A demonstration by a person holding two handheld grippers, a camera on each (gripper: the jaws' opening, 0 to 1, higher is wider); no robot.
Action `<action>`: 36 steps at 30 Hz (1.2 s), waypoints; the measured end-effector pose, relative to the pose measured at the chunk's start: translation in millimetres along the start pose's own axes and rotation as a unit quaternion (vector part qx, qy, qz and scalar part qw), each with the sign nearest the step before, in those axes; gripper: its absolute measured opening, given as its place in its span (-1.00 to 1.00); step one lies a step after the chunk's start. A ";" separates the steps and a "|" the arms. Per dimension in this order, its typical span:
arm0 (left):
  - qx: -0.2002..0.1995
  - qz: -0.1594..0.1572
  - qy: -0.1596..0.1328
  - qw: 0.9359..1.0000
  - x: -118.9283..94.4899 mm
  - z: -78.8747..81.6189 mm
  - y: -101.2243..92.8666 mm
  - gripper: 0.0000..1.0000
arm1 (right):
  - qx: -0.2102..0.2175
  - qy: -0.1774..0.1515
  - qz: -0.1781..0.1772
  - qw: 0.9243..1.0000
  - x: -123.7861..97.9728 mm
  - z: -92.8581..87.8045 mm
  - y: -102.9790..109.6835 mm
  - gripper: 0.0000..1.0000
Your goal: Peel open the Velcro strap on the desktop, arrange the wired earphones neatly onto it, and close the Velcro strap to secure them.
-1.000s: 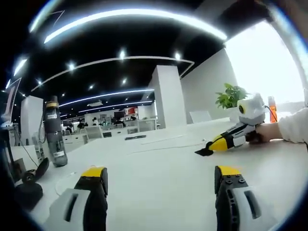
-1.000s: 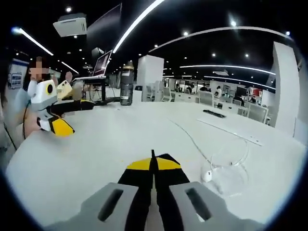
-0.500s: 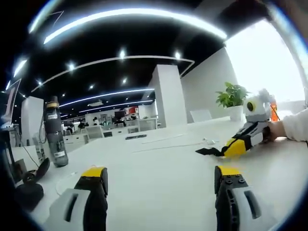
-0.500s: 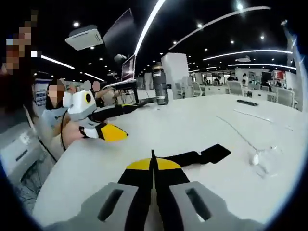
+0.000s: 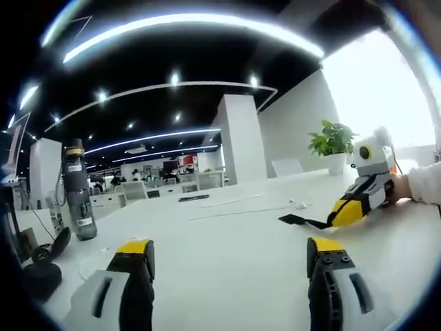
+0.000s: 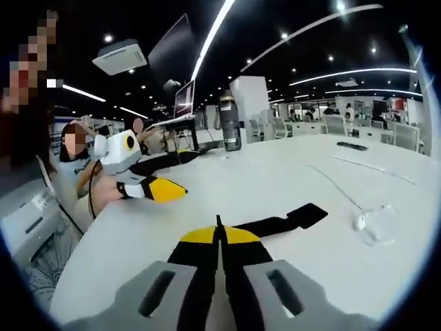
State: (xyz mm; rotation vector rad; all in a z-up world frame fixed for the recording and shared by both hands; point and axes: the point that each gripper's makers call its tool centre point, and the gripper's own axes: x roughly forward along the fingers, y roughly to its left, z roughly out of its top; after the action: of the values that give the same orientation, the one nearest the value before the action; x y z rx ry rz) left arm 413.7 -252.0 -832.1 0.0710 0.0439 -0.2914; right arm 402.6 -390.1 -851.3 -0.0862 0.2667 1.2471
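velcro strap (image 6: 275,222) now trails off the right tool (image 6: 219,243), whose jaws are clenched on one end; a second ago it was not lifted out like this. earphones (image 6: 372,224) lie near on the tabletop (image 6: 227,179). left tool (image 5: 227,258) rests released, apart.

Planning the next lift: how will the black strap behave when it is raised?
The black strap, pinched at one end by the right gripper, looks thin and bends along the desk, so probably floppy. Likely light; its free end would dangle.
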 end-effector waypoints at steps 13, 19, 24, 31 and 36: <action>0.001 -0.003 -0.001 1.000 -0.5 0.6 -1.0 0.86 | -0.002 0.011 -0.007 1.000 -9.4 -6.0 -2.3 -0.92; 0.002 -0.002 0.000 1.000 -0.6 -0.5 -1.5 0.86 | -0.012 0.025 -0.003 1.000 -6.5 -11.2 2.3 -0.80; 0.005 -0.003 0.002 1.000 -0.6 -1.5 -2.1 0.86 | 0.019 0.003 0.011 1.000 -9.0 -2.6 5.9 -0.72; 0.005 -0.006 0.000 1.000 -1.1 -0.6 -2.9 0.86 | 0.079 -0.066 -0.026 0.994 -19.8 21.8 -22.5 -0.63; 0.010 -0.013 0.002 1.000 -1.0 -1.1 -5.9 0.86 | 0.060 -0.064 -0.084 0.993 -16.8 21.5 -50.4 -0.73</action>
State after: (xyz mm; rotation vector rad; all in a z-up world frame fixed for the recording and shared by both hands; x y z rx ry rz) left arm 411.0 -257.3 -833.5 0.0919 0.0454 -0.3181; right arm 448.6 -417.3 -830.4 0.0744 0.2180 1.0625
